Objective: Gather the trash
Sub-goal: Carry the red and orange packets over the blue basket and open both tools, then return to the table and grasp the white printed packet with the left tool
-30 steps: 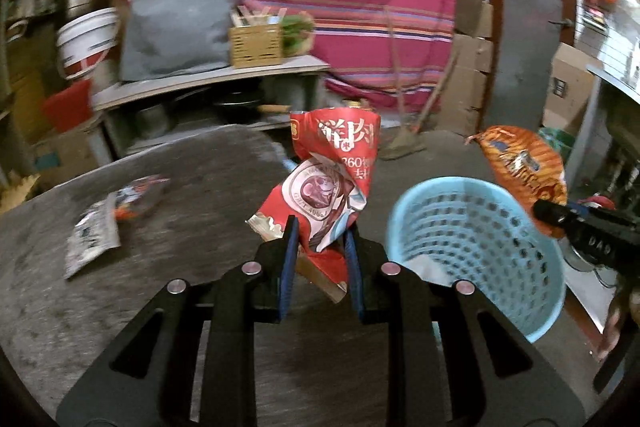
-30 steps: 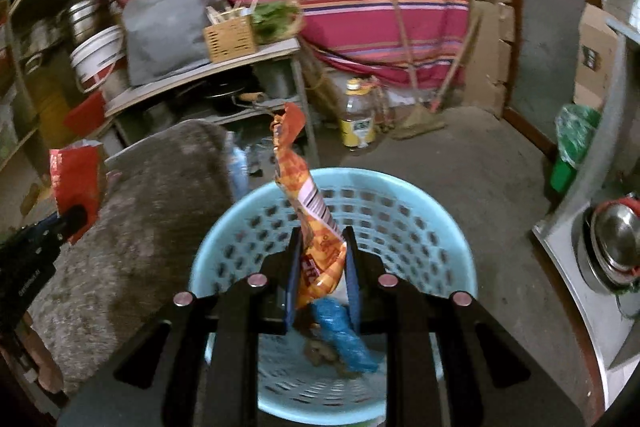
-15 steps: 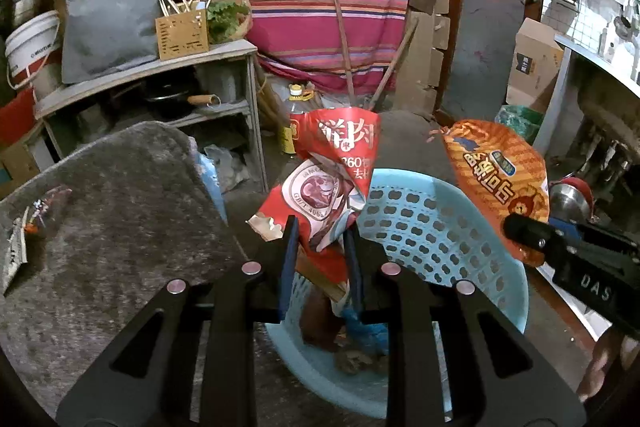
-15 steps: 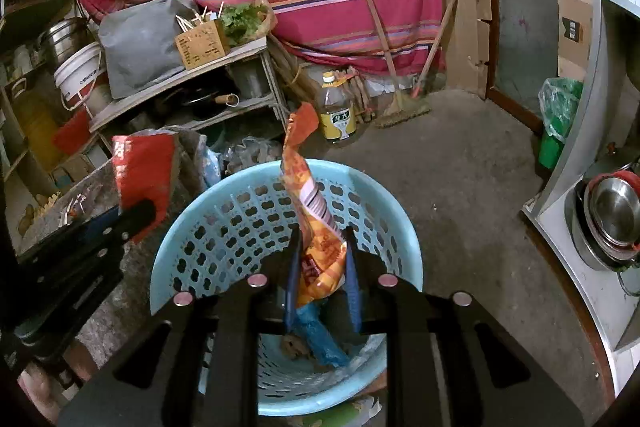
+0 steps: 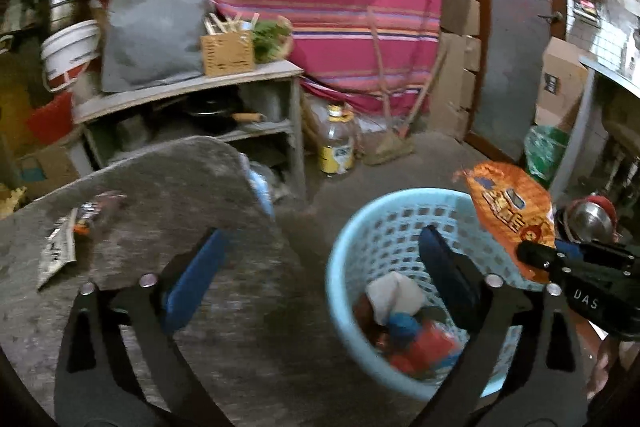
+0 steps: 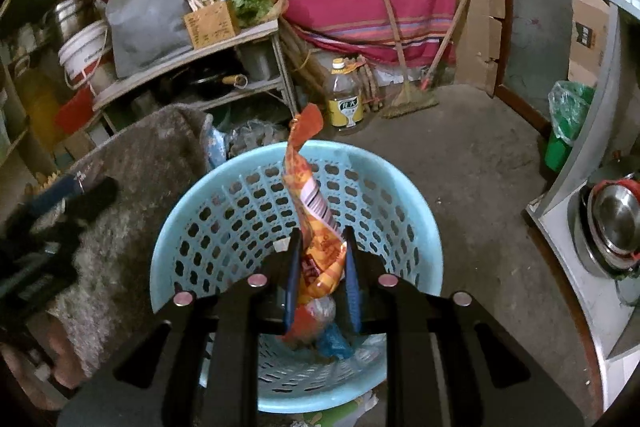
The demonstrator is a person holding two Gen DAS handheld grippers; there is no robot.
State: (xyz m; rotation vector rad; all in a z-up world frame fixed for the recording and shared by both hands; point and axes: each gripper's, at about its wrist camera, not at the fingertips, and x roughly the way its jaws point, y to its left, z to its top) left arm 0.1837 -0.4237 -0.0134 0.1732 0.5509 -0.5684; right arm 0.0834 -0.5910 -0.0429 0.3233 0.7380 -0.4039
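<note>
L hand-held gripper [image 5: 320, 263] jaws just opened wide, nothing between them — red wrapper [image 5: 432, 343] now lying in blue basket [image 5: 340, 259]. R hand-held gripper [image 6: 320, 259] clamped on orange snack bag [image 6: 316, 227], bag hanging over basket interior. Next, imo: keep R centred over opening, lower a bit, release clean so bag doesn't catch rim. One more wrapper [image 5: 60, 247] on grey surface [image 5: 160, 195] — L's next pick.
</note>
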